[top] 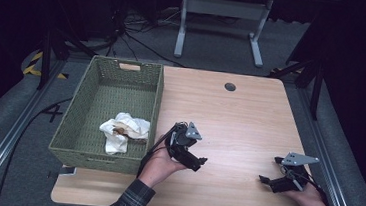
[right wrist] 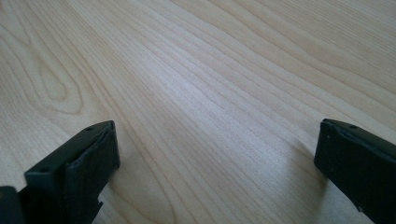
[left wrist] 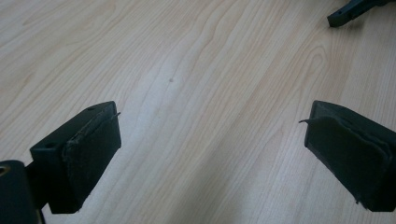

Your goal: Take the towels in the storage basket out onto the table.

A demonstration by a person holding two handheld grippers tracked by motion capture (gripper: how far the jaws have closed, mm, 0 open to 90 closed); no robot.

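Cloth lies crumpled in the green basket, just left of the left gripper, apparently wrapped round something brown. Both jaw pairs wide, empty; right gripper well apart, rightward. Enter from above, pinch a raised fold, clear the basket wall.

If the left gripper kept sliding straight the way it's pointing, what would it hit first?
Probably the right gripper. The left gripper points across bare tabletop toward it, and a dark jaw tip shows far ahead in the left gripper view, slightly off-centre, so it might just miss.
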